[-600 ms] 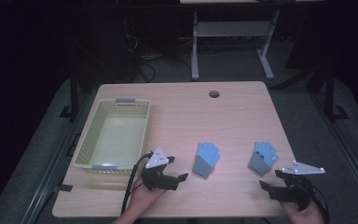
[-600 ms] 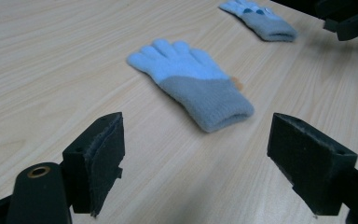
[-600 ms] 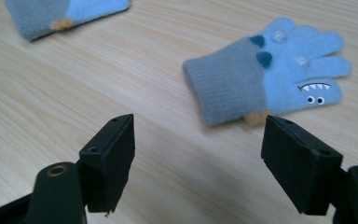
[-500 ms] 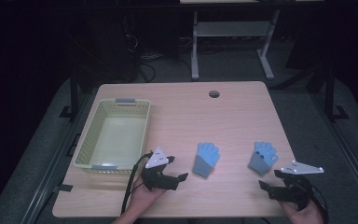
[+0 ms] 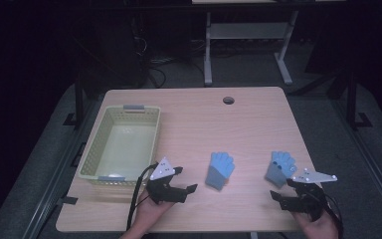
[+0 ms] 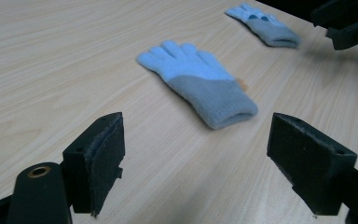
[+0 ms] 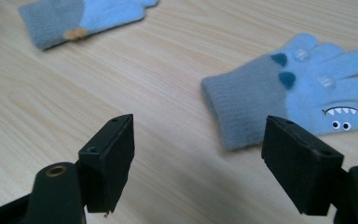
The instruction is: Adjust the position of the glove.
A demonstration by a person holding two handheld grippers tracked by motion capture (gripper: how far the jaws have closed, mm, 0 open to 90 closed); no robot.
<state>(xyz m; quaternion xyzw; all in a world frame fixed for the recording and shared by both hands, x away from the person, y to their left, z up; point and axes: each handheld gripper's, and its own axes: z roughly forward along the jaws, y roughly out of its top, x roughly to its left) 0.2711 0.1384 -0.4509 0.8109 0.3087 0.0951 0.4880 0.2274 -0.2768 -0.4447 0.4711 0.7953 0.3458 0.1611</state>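
Two blue gloves flat on the table (image 5: 258, 114), near the front edge. Left glove (image 5: 220, 171) lies palm side up, cuff toward the person; right glove (image 5: 280, 168) has a monster face, cuff also toward the person. They're well apart from each other.

Left gripper (image 5: 184, 180) sits just left of the left glove, jaws spread wide, nothing between them. In the left gripper view that glove (image 6: 200, 82) is dead ahead between the jaws. Right gripper (image 5: 286, 188) is just in front of the right glove, also spread, empty; its own view has the cuff (image 7: 242, 105) close ahead.

Versus half a second ago: barely any change, both grippers a hair closer. Reads as approach phase, no grasp yet.

Basket (image 5: 95, 149) at the left, empty, well clear of both gloves. Likely destination, my guess.
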